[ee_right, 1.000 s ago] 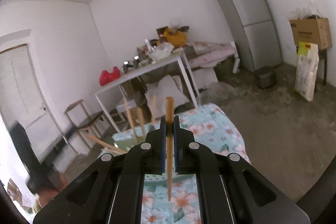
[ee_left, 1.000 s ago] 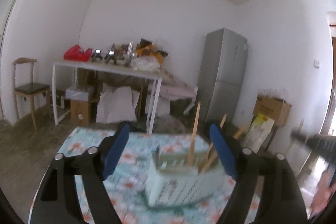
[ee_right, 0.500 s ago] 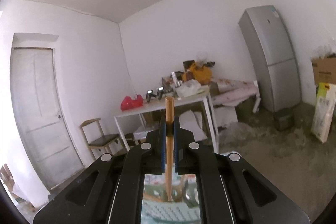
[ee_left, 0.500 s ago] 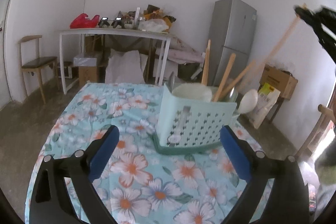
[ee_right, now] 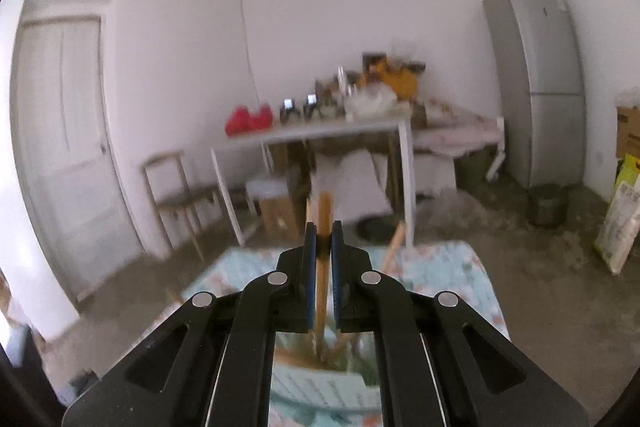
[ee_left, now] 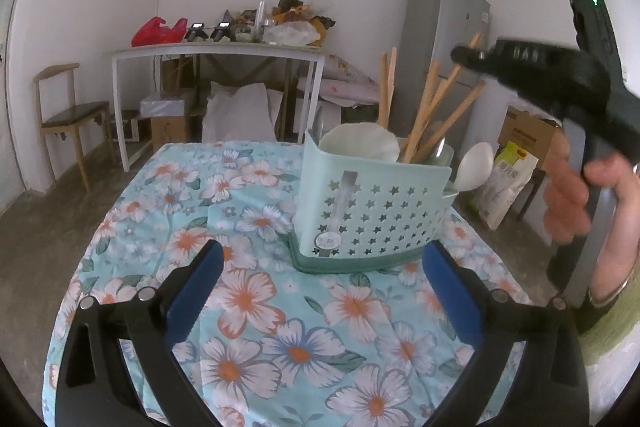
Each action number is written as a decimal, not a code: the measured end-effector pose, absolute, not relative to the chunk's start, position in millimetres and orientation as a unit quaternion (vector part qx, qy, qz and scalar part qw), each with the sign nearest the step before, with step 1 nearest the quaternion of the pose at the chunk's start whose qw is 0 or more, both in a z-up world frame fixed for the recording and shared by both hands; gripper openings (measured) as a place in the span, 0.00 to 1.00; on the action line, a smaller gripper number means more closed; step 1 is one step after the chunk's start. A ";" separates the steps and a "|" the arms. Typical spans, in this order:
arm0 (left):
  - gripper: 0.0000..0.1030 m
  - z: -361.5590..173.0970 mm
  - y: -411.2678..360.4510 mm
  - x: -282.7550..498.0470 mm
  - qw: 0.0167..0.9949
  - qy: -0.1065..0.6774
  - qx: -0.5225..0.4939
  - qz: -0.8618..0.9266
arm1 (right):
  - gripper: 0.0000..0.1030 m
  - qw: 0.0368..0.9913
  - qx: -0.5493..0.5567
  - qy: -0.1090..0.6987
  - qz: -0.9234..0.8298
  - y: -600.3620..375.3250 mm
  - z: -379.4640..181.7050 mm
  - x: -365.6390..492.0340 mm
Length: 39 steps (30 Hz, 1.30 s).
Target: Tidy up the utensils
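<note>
- Left hand-held gripper [ee_left: 320, 267] sits low over the counter [ee_left: 248, 307], tipped slightly downward, blue pads spread wide with nothing between them, only the floral cloth below.
- Right hand-held gripper [ee_right: 321, 247] points nearly level above the caddy; its jaws are just beginning to part, a wooden chopstick [ee_right: 322, 227] standing upright between the pads, its lower end down among the sticks in the caddy.
- In the left view that same right hand-held gripper comes in from the upper right, a person's hand [ee_left: 592, 195] wrapped round its handle, green sleeve at the frame edge.
- Dead ahead of the left pads, just beyond them, stands the mint-green utensil caddy [ee_left: 372, 215], star-punched wall facing the camera, set on a darker green base.
- Inside it: a bundle of wooden chopsticks [ee_left: 436, 107] leaning right, a white ladle-like bowl [ee_left: 360, 143] at the left, a white spoon [ee_left: 474, 167] hanging over the right rim.
- Behind the counter: a white table [ee_left: 216, 55] heaped with clutter and a red bag, a wooden chair [ee_left: 68, 115] at left, a grey refrigerator [ee_left: 448, 39] at right, a cardboard box [ee_left: 528, 135] by the wall.
- The right view is blurred, a white door [ee_right: 68, 147] showing at its left.
</note>
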<state>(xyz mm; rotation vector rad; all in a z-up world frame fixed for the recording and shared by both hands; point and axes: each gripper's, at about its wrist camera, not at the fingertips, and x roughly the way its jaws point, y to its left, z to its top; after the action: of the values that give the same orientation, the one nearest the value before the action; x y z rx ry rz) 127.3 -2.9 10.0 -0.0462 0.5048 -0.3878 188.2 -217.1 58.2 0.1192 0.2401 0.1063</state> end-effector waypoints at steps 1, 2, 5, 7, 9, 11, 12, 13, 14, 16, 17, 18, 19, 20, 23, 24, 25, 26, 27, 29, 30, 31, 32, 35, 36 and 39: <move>0.95 9.7 -3.7 127.7 0.950 0.250 -0.022 -0.188 | 0.09 0.991 0.056 0.113 0.054 -219.4 59.4 181.7; 0.95 9.4 -4.2 127.9 0.950 0.250 -0.021 -0.186 | 0.17 0.991 0.055 0.106 0.054 -219.1 63.3 177.4; 0.95 10.4 -6.0 129.0 0.951 0.252 -0.021 -0.181 | 0.35 0.995 0.054 0.076 0.047 -226.5 75.4 156.3; 0.95 11.5 -6.8 129.7 0.951 0.255 -0.024 -0.174 | 0.40 0.995 0.060 0.064 0.043 -231.7 82.0 146.1; 0.95 13.0 -7.1 129.5 0.951 0.257 -0.029 -0.169 | 0.43 0.995 0.075 0.053 0.043 -240.5 86.6 131.1; 0.95 14.9 -7.3 128.3 0.952 0.257 -0.031 -0.160 | 0.46 0.994 0.084 0.050 0.041 -245.2 88.4 121.8; 0.95 16.1 -8.1 127.4 0.954 0.257 -0.030 -0.154 | 0.47 0.994 0.087 0.050 0.039 -247.8 87.5 113.6; 0.95 17.2 -9.2 126.6 0.955 0.258 -0.028 -0.145 | 0.50 0.994 0.088 0.051 0.038 -247.9 86.3 109.8; 0.95 17.9 -10.2 126.3 0.956 0.259 -0.025 -0.138 | 0.54 0.994 0.087 0.056 0.035 -248.3 82.7 102.7; 0.95 18.8 -12.2 124.9 0.957 0.263 -0.021 -0.122 | 0.58 0.994 0.081 0.073 0.030 -245.7 74.1 97.4; 0.95 19.0 -12.4 124.5 0.957 0.265 -0.020 -0.118 | 0.62 0.993 0.070 0.090 0.024 -242.3 66.2 95.5; 0.95 18.5 -13.3 123.9 0.957 0.270 -0.018 -0.106 | 0.64 0.993 0.053 0.109 0.012 -237.3 57.0 94.1; 0.95 17.4 -14.4 123.3 0.957 0.276 -0.016 -0.086 | 0.67 0.992 0.040 0.121 0.002 -233.7 49.7 93.6; 0.95 16.1 -14.7 122.5 0.957 0.280 -0.014 -0.070 | 0.72 0.990 0.019 0.139 -0.012 -227.7 39.4 93.8; 0.95 11.6 -19.4 122.6 0.955 0.295 0.008 -0.036 | 0.79 0.980 -0.028 0.190 -0.046 -214.6 11.8 96.4; 0.95 10.2 -21.6 123.0 0.953 0.301 0.020 -0.022 | 0.80 0.977 -0.037 0.203 -0.052 -211.9 4.5 97.2; 0.95 9.1 -23.8 122.9 0.952 0.306 0.029 -0.011 | 0.82 0.975 -0.043 0.212 -0.057 -210.8 -0.6 98.4; 0.95 8.3 -24.6 122.8 0.951 0.307 0.035 -0.003 | 0.83 0.972 -0.049 0.223 -0.064 -209.8 -5.5 100.3; 0.95 8.2 -25.8 122.8 0.950 0.309 0.040 0.006 | 0.84 0.969 -0.052 0.232 -0.071 -209.8 -9.5 102.4; 0.95 8.3 -27.8 123.9 0.948 0.313 0.050 0.017 | 0.84 0.965 -0.048 0.246 -0.080 -212.4 -14.8 104.7; 0.95 8.7 -29.0 124.8 0.947 0.316 0.055 0.022 | 0.84 0.963 -0.040 0.251 -0.085 -215.6 -16.0 105.4; 0.95 9.9 -30.8 125.5 0.946 0.317 0.063 0.029 | 0.84 0.962 -0.034 0.255 -0.089 -217.9 -17.2 104.6; 0.95 11.2 -32.4 124.4 0.946 0.315 0.068 0.032 | 0.84 0.961 -0.026 0.260 -0.093 -220.8 -18.1 104.9; 0.95 14.6 -37.0 122.8 0.947 0.309 0.073 0.042 | 0.85 0.958 -0.009 0.269 -0.103 -226.7 -19.5 104.3; 0.95 15.4 -37.8 122.1 0.948 0.308 0.071 0.043 | 0.85 0.956 -0.007 0.272 -0.106 -228.8 -20.3 105.2; 0.95 16.6 -39.8 122.0 0.949 0.306 0.066 0.047 | 0.85 0.954 -0.006 0.277 -0.113 -232.4 -23.4 107.0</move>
<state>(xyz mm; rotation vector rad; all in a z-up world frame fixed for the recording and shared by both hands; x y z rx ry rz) 122.0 -39.8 16.6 0.1351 0.6227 0.0950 107.0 -232.4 -23.4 -0.0124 0.5626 -0.2287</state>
